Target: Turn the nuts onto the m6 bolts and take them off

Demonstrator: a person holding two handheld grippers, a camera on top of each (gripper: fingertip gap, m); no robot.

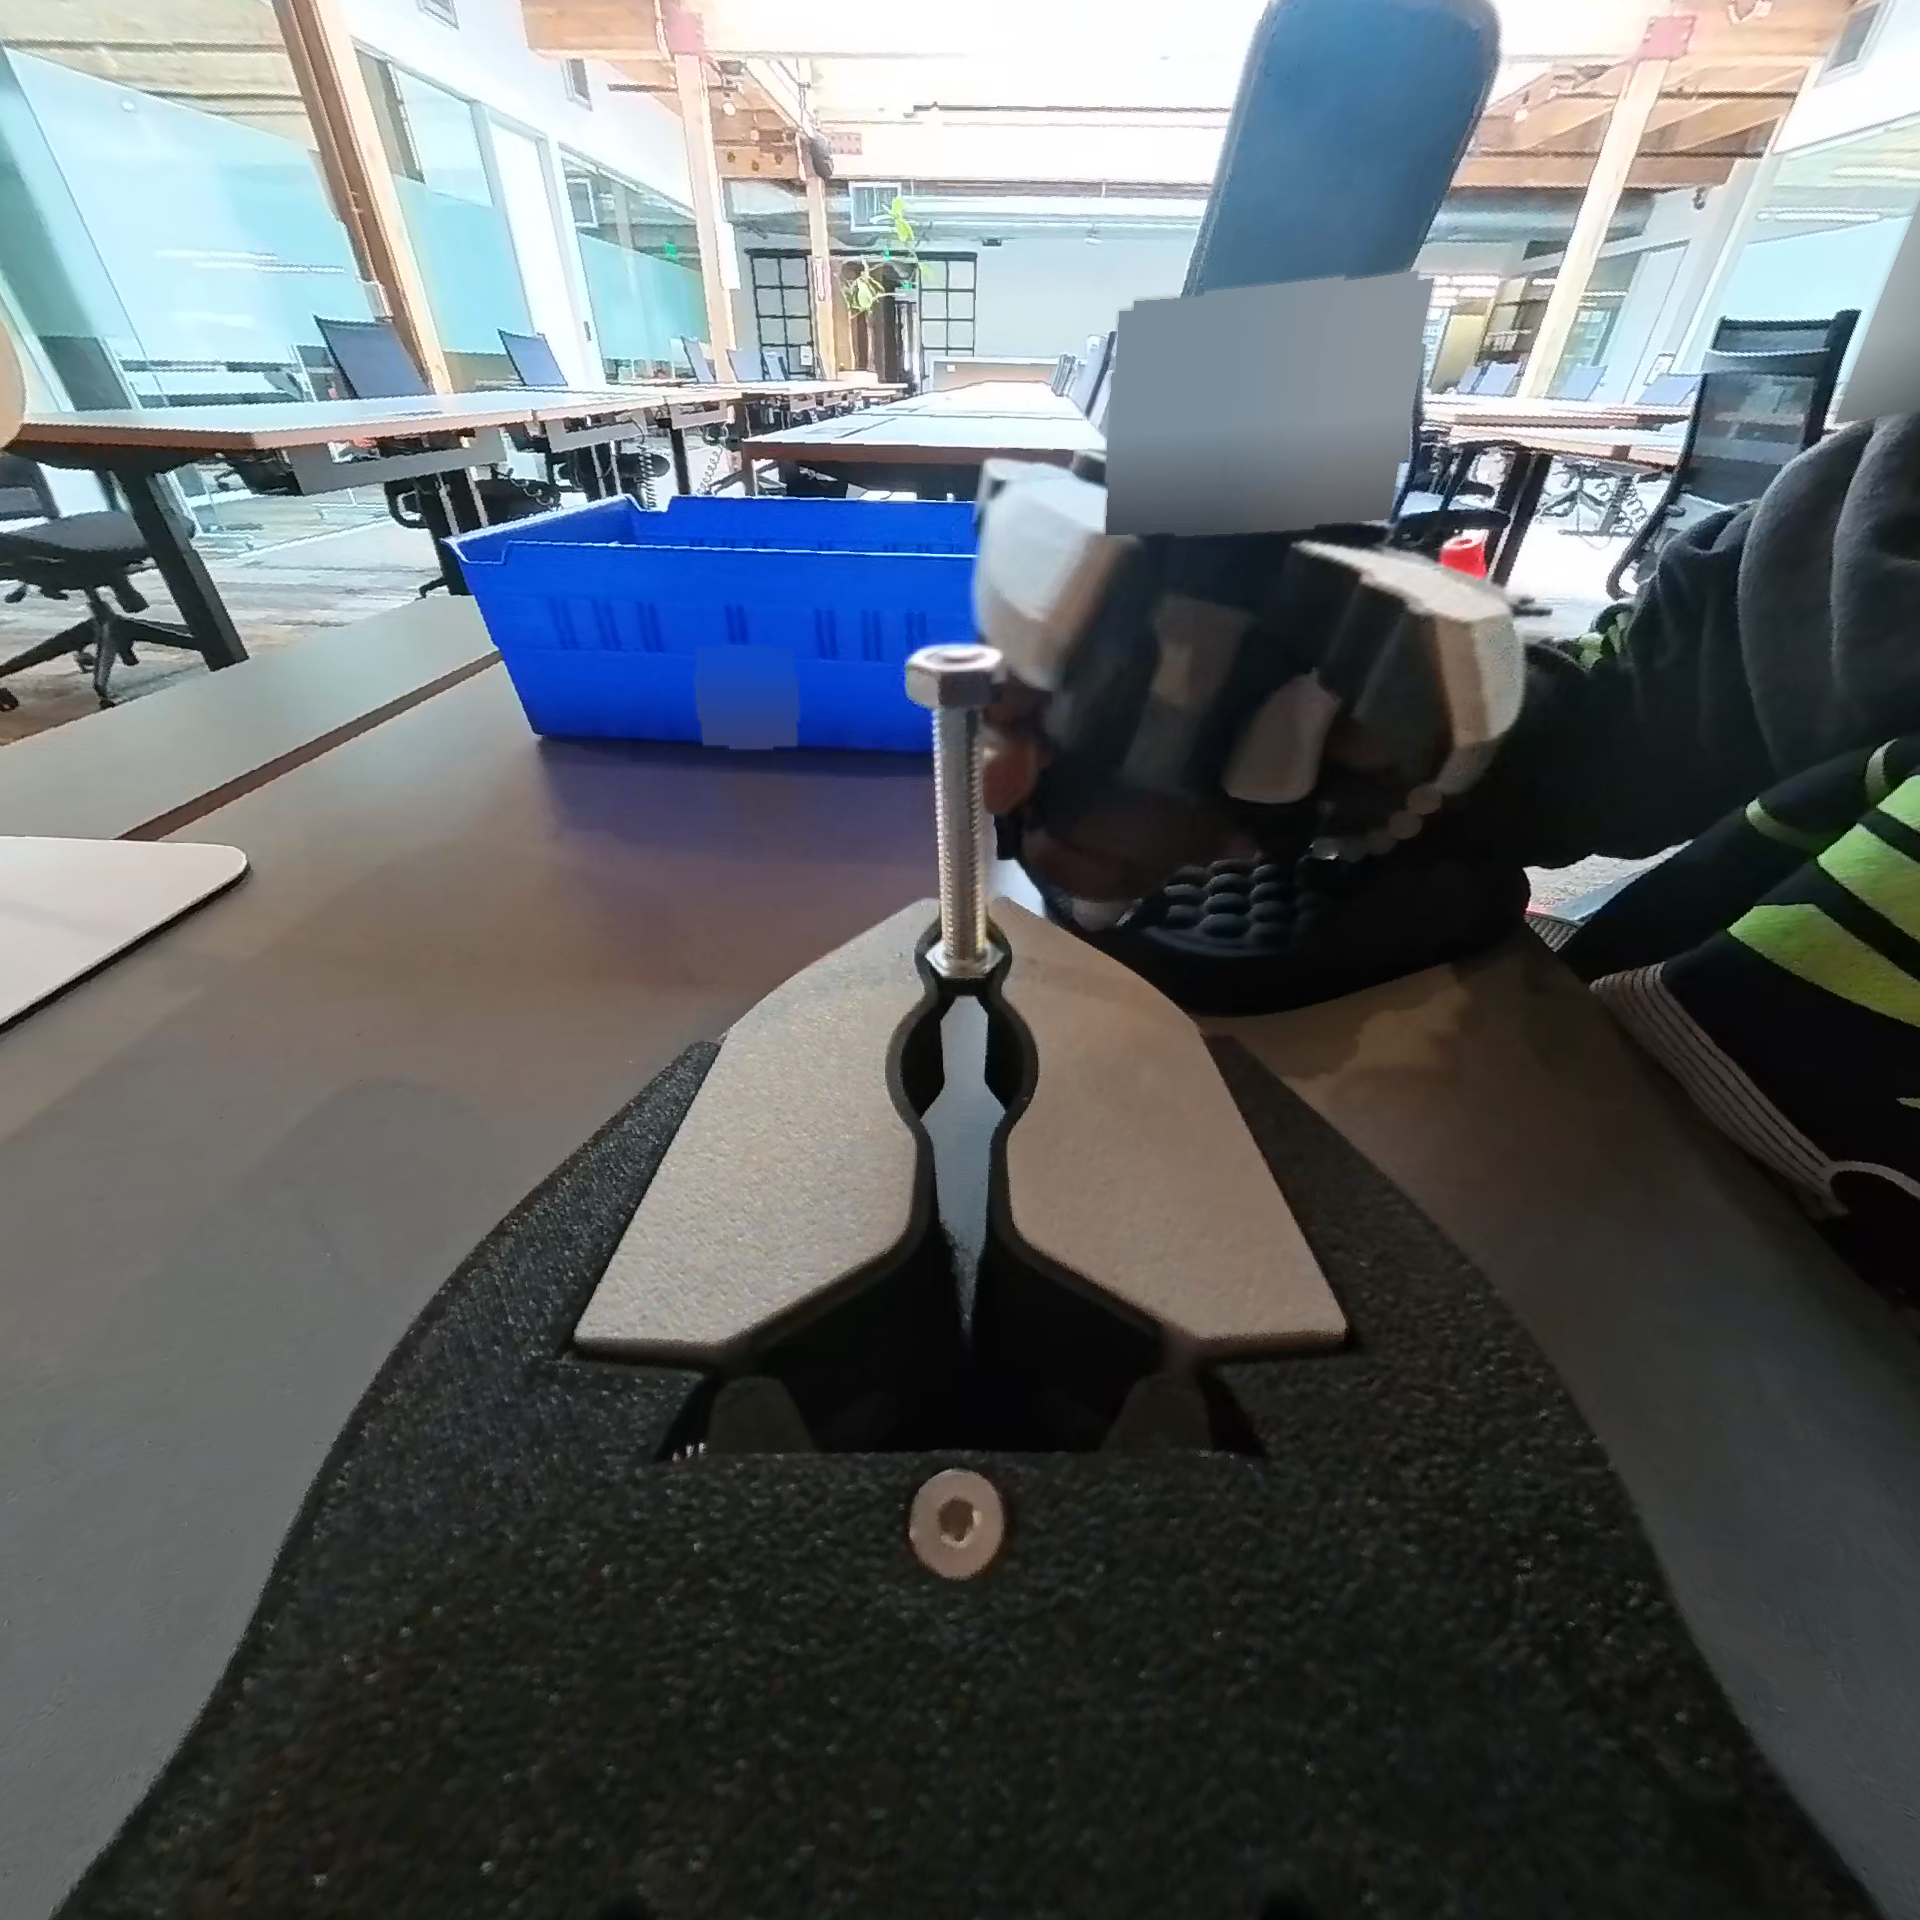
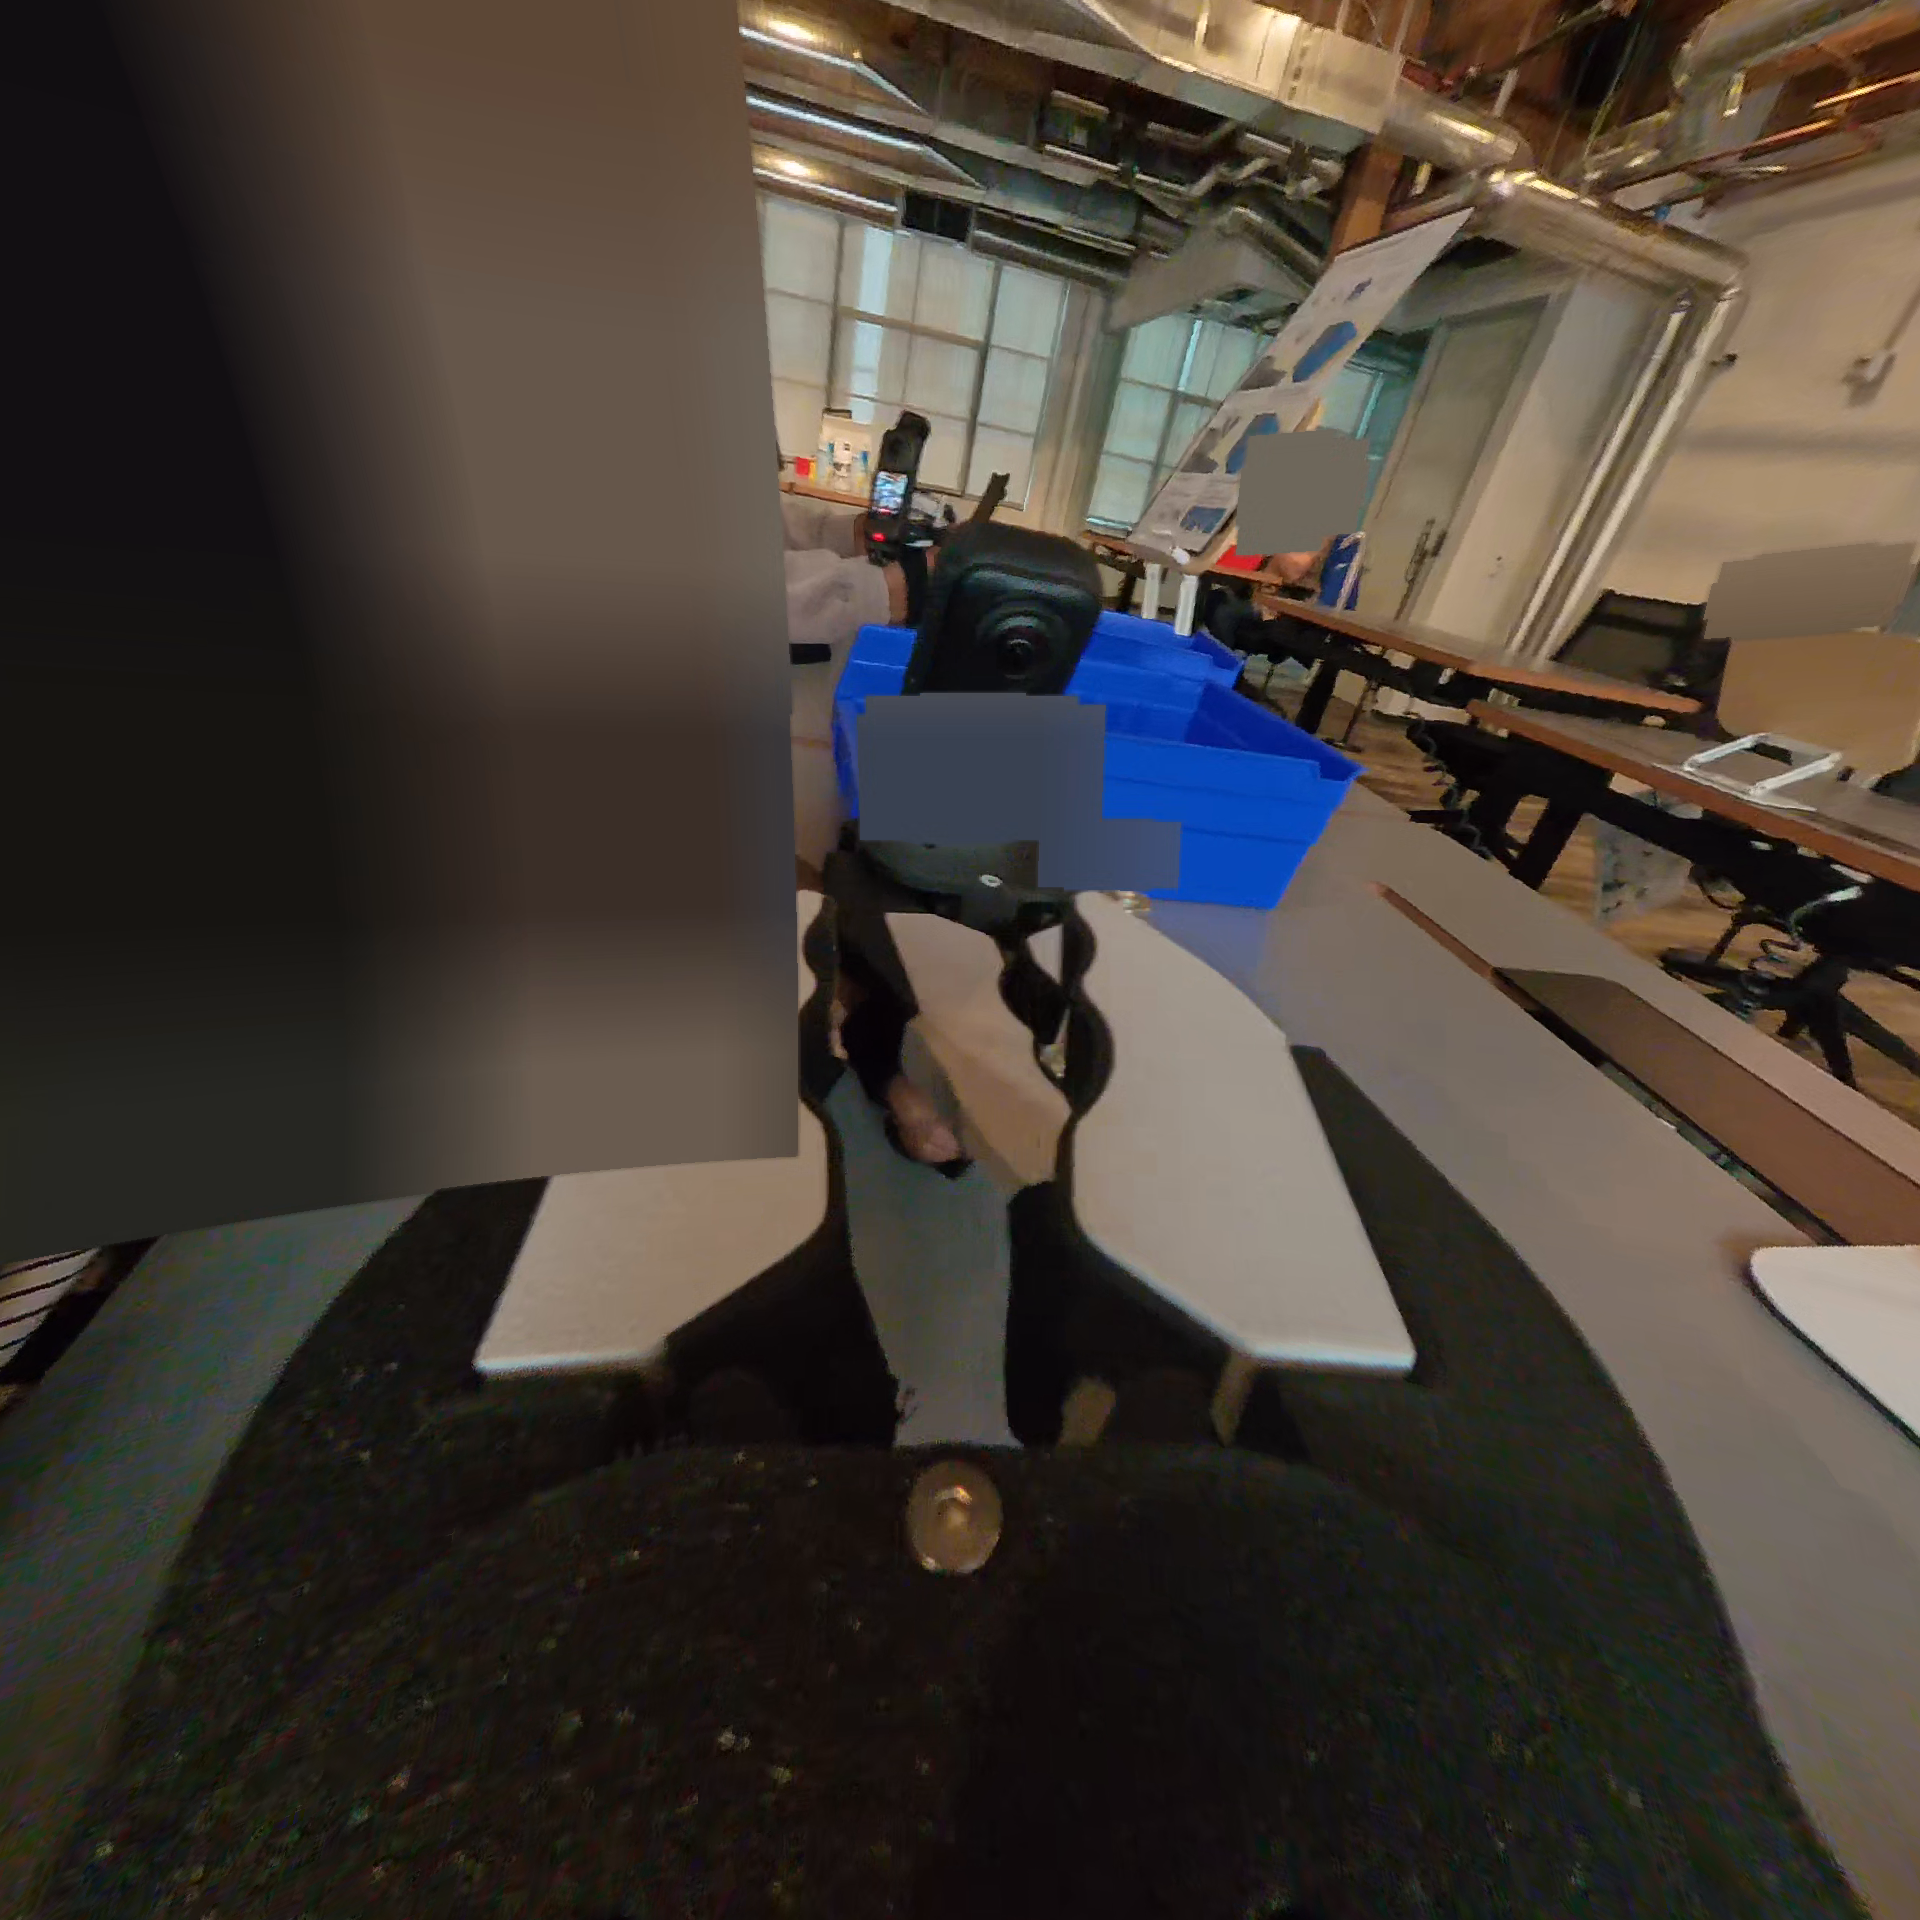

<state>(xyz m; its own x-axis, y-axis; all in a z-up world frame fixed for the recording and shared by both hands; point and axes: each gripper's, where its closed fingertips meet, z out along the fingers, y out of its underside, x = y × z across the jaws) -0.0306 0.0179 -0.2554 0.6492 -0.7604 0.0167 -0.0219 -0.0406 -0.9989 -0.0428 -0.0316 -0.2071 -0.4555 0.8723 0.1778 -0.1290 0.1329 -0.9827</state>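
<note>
One bolt (image 1: 958, 821) stands upright with its hex head clamped in the left gripper's (image 1: 961, 961) closed jaws, a nut (image 1: 953, 677) at its top, the right gripper (image 2: 940, 997) spread wide beside it, and the blue bin (image 1: 717, 623) beyond on the counter (image 1: 416, 883).

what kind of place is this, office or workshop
Most likely an open-plan office in a converted industrial building. Rows of long desks with office chairs fill the floor, glass-walled rooms line one side, and bare ducts run under the ceiling. The blue bin suggests bench work here.
</note>
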